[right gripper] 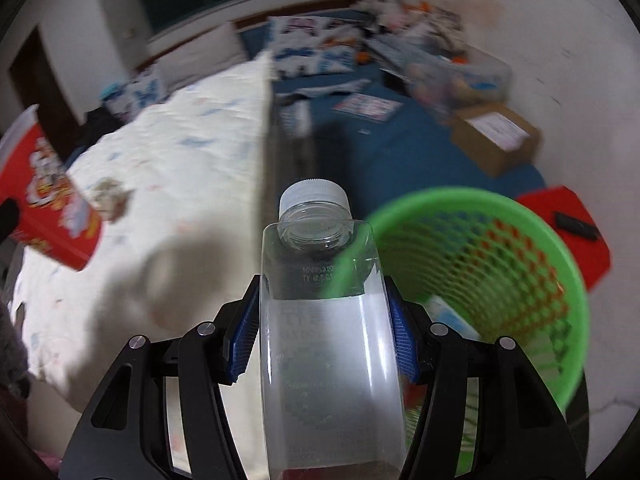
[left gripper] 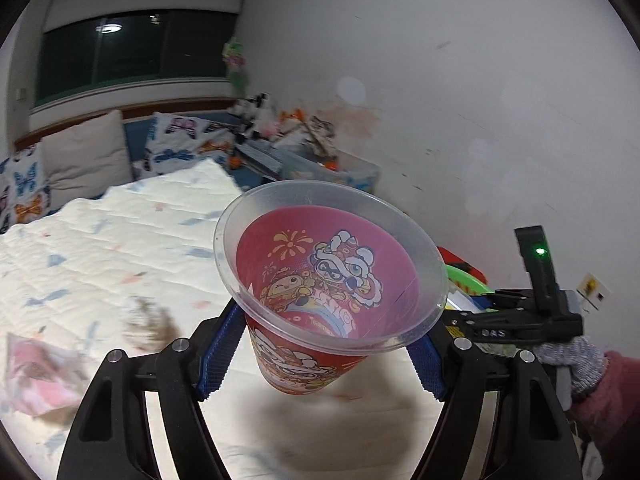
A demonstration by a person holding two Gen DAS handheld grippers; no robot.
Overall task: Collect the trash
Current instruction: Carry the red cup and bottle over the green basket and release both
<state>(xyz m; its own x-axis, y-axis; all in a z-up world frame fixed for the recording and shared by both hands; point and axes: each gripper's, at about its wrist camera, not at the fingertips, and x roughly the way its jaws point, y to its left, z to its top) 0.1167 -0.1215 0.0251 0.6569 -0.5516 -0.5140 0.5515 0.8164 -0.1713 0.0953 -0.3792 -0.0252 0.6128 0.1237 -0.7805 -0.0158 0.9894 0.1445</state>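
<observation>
My left gripper is shut on a red plastic cup printed with cartoon lions, its clear rim tilted toward the camera, held in the air above the white quilted bed. That cup also shows at the left edge of the right wrist view. The right gripper is shut on a clear plastic bottle with a white cap, its blue pads pressing both sides. Just right of the bottle stands a green mesh bin with some paper inside. Crumpled wrappers lie blurred on the quilt at lower left.
A gloved hand in a pink sleeve holds the other gripper's body at the right. A red box sits behind the bin, a cardboard box on the blue floor. Pillows and a pile of toys line the far wall.
</observation>
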